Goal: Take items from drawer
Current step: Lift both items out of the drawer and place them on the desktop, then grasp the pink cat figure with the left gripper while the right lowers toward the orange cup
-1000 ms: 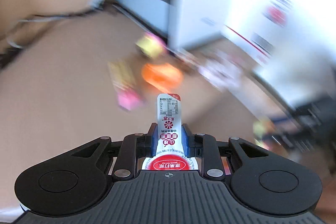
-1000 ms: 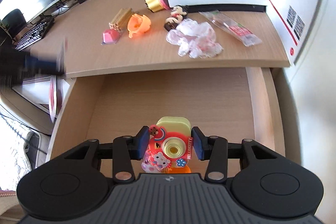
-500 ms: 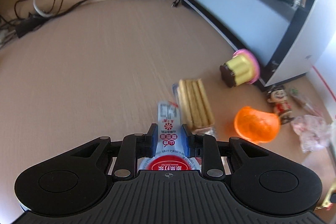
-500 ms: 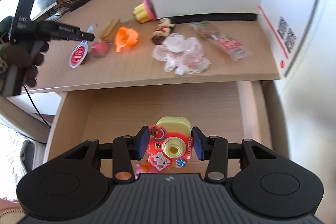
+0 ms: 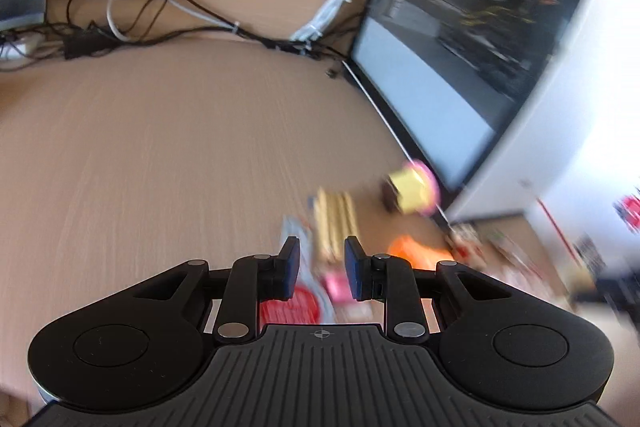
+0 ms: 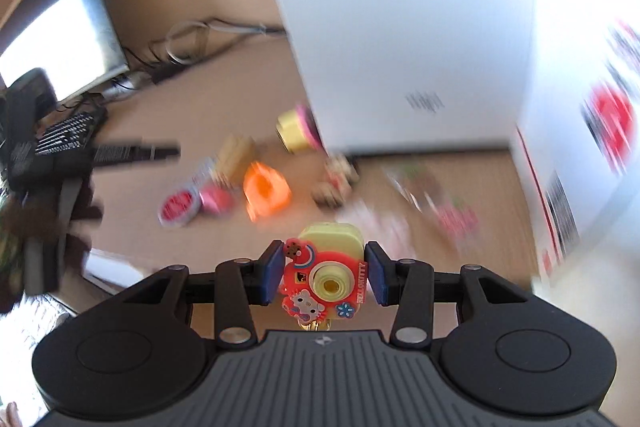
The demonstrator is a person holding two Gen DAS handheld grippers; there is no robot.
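Note:
My left gripper (image 5: 322, 259) is open above the desk, with a red-and-white snack packet (image 5: 290, 307) lying flat under its fingers. The same packet (image 6: 178, 207) shows in the right wrist view at the left end of a row of items, with the left gripper (image 6: 136, 153) a dark blur above it. My right gripper (image 6: 325, 273) is shut on an orange and yellow toy camera (image 6: 328, 243) and holds it in the air before the desk. The drawer is out of both views.
On the desk lie a biscuit pack (image 5: 334, 223), a yellow-and-pink cup toy (image 5: 412, 189), an orange toy (image 6: 266, 187), a pink item (image 6: 216, 199), a small figurine (image 6: 336, 179) and clear wrappers (image 6: 452, 215). A white computer case (image 6: 400, 27) stands behind them, with cables (image 5: 160, 19), a monitor (image 6: 60, 39) and a keyboard (image 6: 64, 135) to the left.
My left gripper opened and let the snack packet go onto the desk beside the biscuit pack. My right gripper rose from over the drawer toward the desk, still holding the toy camera.

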